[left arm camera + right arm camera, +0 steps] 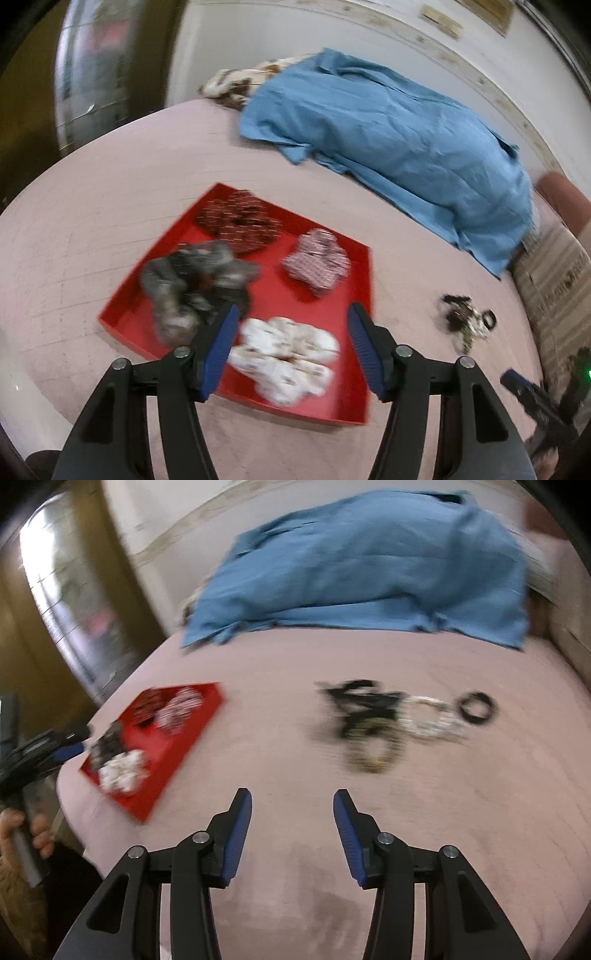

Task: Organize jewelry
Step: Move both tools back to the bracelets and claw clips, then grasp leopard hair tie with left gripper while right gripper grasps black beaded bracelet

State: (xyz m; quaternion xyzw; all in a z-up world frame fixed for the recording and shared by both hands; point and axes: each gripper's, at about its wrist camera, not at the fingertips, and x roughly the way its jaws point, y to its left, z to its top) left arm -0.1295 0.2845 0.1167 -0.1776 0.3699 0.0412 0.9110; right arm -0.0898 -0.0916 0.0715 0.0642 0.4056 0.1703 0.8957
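Tray and jewelry on the bed
Four scrunchies lie in the tray (347, 413); the jewelry heap (391, 720) sits well right of it, a sheet (362, 572) behind both.

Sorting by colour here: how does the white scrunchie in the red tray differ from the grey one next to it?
The white scrunchie is pale with small dark specks; the grey scrunchie is dark and mottled. White lies at the red tray's near edge, grey further left. Both are gathered fabric rings lying flat.
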